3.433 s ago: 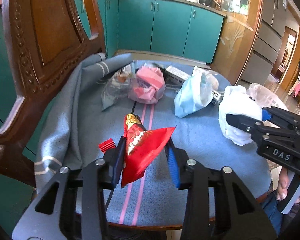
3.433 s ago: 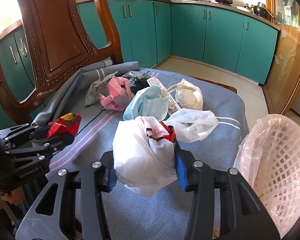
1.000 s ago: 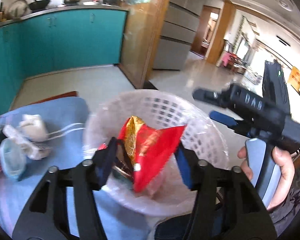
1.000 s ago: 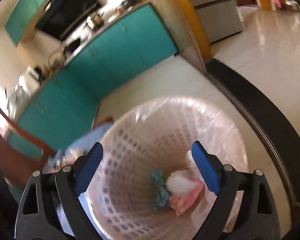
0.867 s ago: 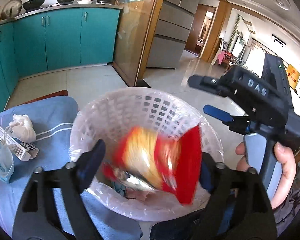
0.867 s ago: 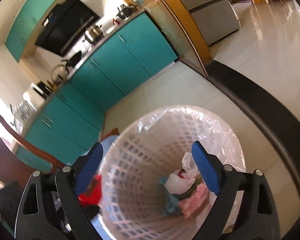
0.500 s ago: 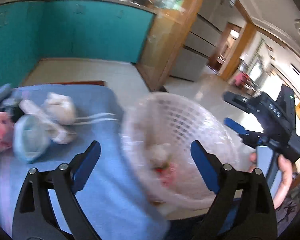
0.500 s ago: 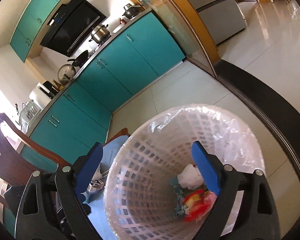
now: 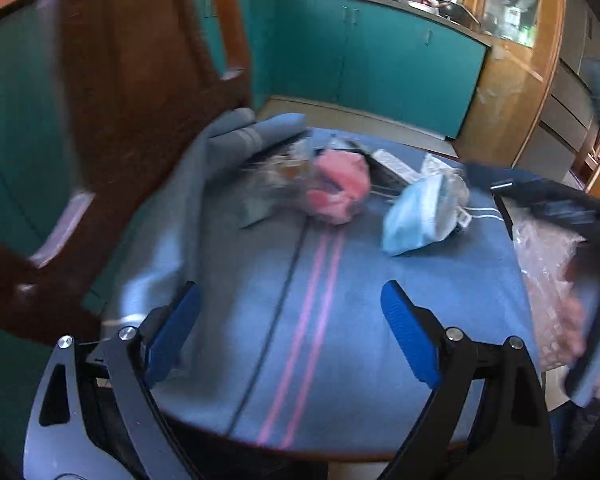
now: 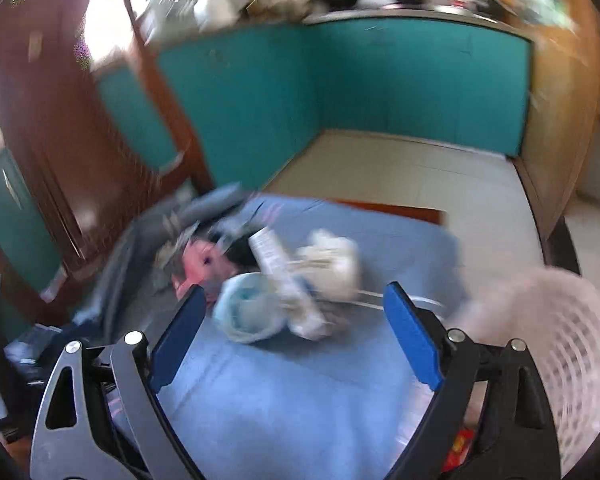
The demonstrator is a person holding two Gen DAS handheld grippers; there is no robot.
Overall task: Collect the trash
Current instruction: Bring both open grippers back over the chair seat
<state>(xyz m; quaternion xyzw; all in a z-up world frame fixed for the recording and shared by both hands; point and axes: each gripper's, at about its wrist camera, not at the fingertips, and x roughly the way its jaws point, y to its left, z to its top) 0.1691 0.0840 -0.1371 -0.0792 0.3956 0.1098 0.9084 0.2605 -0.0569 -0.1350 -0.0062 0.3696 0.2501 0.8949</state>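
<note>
Blue cloth (image 9: pixel 340 288) covers the round table, with two pink stripes running down its middle. In the left wrist view, the left gripper (image 9: pixel 290 336) hangs over the near part of the cloth with its blue-padded jaws spread wide and nothing between them. Beyond the stripes lies a pink bag (image 9: pixel 340 192) of rubbish, and to its right a crumpled pale blue mask (image 9: pixel 416 220). A dark wooden chair (image 9: pixel 112 120) stands at the cloth's left edge. At the cloth's right edge a hand holds the right gripper (image 9: pixel 556 200), blurred.

Seen from the right wrist, the right gripper (image 10: pixel 292 336) is likewise wide open and empty above the cloth (image 10: pixel 300 392). Past its pads lie the mask (image 10: pixel 248 308), a white wad (image 10: pixel 336 264) and the pink bag (image 10: pixel 196 264), all blurred. The white mesh bin (image 10: pixel 572 360) stands at the cloth's right edge.
</note>
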